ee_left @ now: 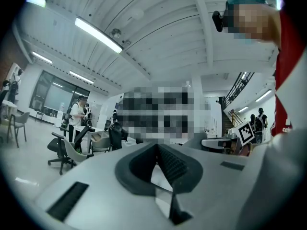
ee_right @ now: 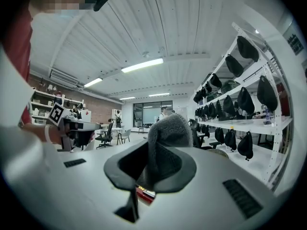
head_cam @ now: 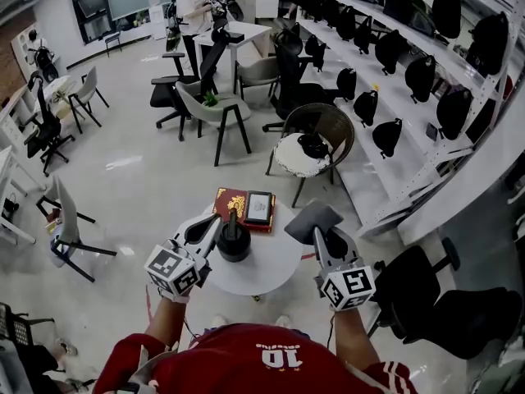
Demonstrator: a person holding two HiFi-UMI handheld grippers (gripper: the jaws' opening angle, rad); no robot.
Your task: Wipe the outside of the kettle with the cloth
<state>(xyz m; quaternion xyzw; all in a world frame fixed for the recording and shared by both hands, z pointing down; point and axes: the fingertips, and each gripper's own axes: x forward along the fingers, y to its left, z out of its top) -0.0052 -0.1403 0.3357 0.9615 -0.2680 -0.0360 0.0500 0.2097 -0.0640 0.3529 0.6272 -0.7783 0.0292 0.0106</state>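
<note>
**Kettle waits on the bench, cloth poised beside it**

The black kettle (head_cam: 234, 243) stands upright near the middle of the round white bench (head_cam: 262, 273). The right tongs (head_cam: 320, 238) are clenched on a bunched grey cloth (head_cam: 310, 218) and hold it up and to the kettle's right, apart from it, probably so a free fold can meet its side. The left tongs (head_cam: 215, 222) are pressed together with nothing between them. Their tip sits just beside the kettle's handle, likely to steady it. No wiping contact shows yet, so the cloth must first be brought across.
</note>
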